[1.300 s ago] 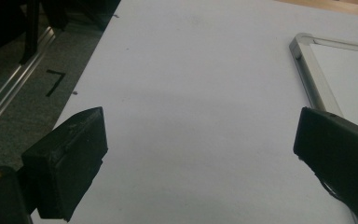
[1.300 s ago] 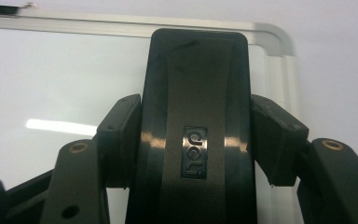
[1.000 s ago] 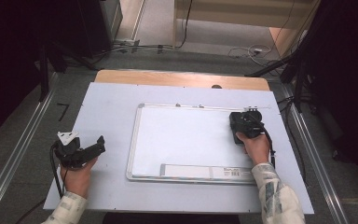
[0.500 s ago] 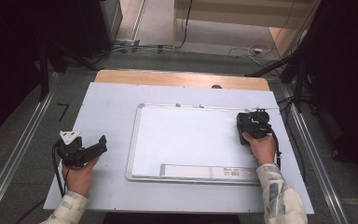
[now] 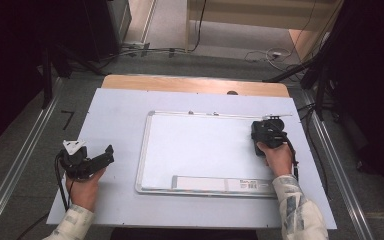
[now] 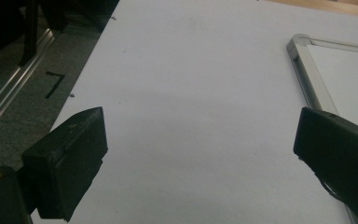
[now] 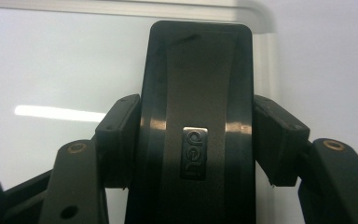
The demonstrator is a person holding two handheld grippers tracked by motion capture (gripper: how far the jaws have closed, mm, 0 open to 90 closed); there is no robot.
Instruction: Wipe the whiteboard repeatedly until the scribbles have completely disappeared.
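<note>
Whiteboard (image 5: 205,150) at centre stage, lying flat on the pale blue table sheet (image 5: 120,110), and everything else sits around it. Right gripper (image 5: 266,131) is over the whiteboard's far right corner, jaws clamped on a black eraser (image 7: 196,116). In the right gripper view, both pads press against the eraser's two long sides, its small silver badge facing the camera, and the whiteboard's silver frame corner sits just beyond its far end. Eraser looks flat against the white surface, just inside that corner, though actual contact can't be made out. Across on the other side, the left gripper (image 5: 92,161) rests on the table sheet well clear of the whiteboard's left edge, jaws pointing toward that edge. Jaws wide apart there, nothing between them; the left gripper view has bare sheet in the gap, with the whiteboard's far left corner off to the right. A long label strip (image 5: 215,184) runs along the whiteboard's near edge.
</note>
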